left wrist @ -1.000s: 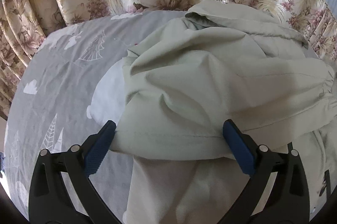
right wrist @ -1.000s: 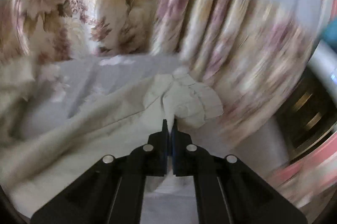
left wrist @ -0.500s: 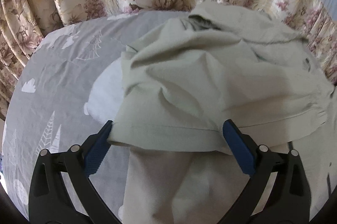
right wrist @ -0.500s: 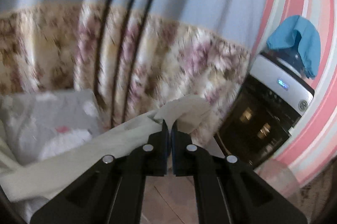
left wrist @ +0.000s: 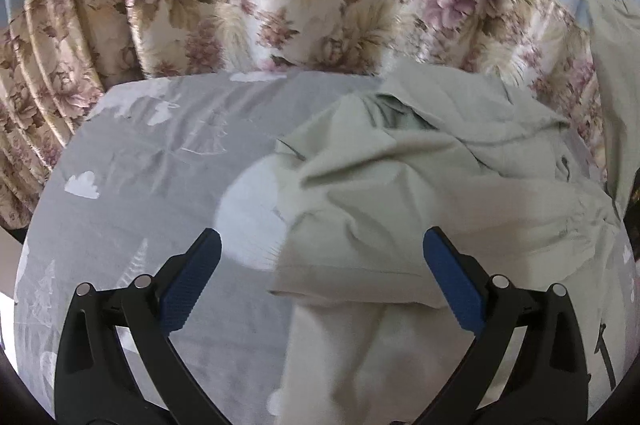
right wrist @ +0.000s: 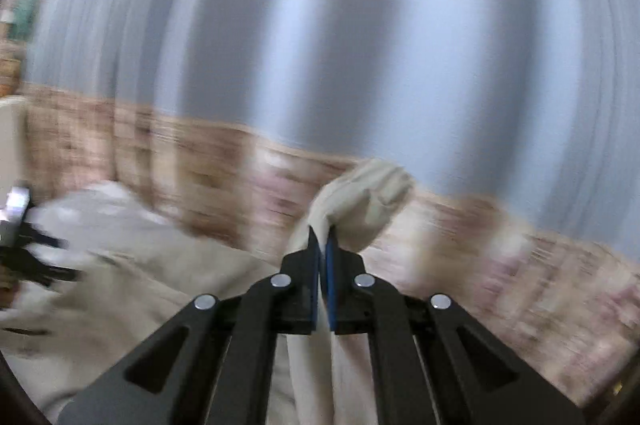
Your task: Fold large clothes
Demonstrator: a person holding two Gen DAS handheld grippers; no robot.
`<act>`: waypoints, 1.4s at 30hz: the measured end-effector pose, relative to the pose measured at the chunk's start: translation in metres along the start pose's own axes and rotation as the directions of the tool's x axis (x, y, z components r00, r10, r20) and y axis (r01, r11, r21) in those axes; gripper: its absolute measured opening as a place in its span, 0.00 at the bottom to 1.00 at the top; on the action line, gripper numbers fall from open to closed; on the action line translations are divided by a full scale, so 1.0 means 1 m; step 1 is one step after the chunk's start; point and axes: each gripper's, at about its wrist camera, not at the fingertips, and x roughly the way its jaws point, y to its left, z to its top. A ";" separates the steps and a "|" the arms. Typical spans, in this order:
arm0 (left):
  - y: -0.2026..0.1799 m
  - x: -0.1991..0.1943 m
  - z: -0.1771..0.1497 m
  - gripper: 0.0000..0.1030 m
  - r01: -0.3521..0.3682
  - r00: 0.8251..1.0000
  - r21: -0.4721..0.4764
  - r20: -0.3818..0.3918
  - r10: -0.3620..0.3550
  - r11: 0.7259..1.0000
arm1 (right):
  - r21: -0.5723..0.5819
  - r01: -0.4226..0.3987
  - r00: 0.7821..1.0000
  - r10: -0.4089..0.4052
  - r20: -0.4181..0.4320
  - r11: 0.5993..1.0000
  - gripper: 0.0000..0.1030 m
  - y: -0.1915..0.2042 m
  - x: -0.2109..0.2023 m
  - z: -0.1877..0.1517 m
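Observation:
A large pale green garment point(left wrist: 420, 193) lies crumpled on the right half of a grey printed bedsheet point(left wrist: 152, 161). My left gripper point(left wrist: 320, 265) is open and empty, its blue pads point(left wrist: 452, 281) spread over the garment's near hem without touching it. My right gripper point(right wrist: 322, 245) is shut on a bunched end of the same garment point(right wrist: 360, 201) and holds it lifted in the air; the cloth hangs down past the fingers. The right wrist view is motion-blurred. The lifted cloth also shows at the right edge of the left wrist view point(left wrist: 612, 65).
A floral curtain point(left wrist: 280, 9) hangs behind the bed, with plain blue curtain point(right wrist: 340, 25) above it. The bedsheet's left half carries white cloud and tree prints. The left gripper shows faintly at the left edge of the right wrist view point(right wrist: 24, 249).
My right gripper has swung upward and to the left with the garment end, pulling cloth off the bed. The left gripper has drawn back and shifted left, still open.

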 end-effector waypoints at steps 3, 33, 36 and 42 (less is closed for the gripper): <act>0.016 -0.007 0.005 0.97 0.000 1.000 -0.027 0.019 0.001 1.000 | 0.011 -0.243 0.969 0.243 -0.033 0.970 0.04 0.039 0.029 0.014; -0.115 0.077 0.041 0.36 0.167 0.982 0.100 -0.101 -0.157 0.981 | 0.399 0.345 0.908 -0.195 -0.370 0.850 0.86 -0.057 -0.026 -0.172; -0.128 0.038 0.050 0.29 0.219 0.976 0.143 -0.039 -0.215 0.965 | 0.426 0.356 0.906 -0.195 -0.375 0.832 0.86 -0.055 -0.024 -0.180; -0.108 -0.084 0.064 0.28 0.408 0.896 0.154 0.122 -0.427 0.900 | 0.459 0.318 0.928 -0.173 -0.331 0.830 0.86 -0.042 -0.035 -0.172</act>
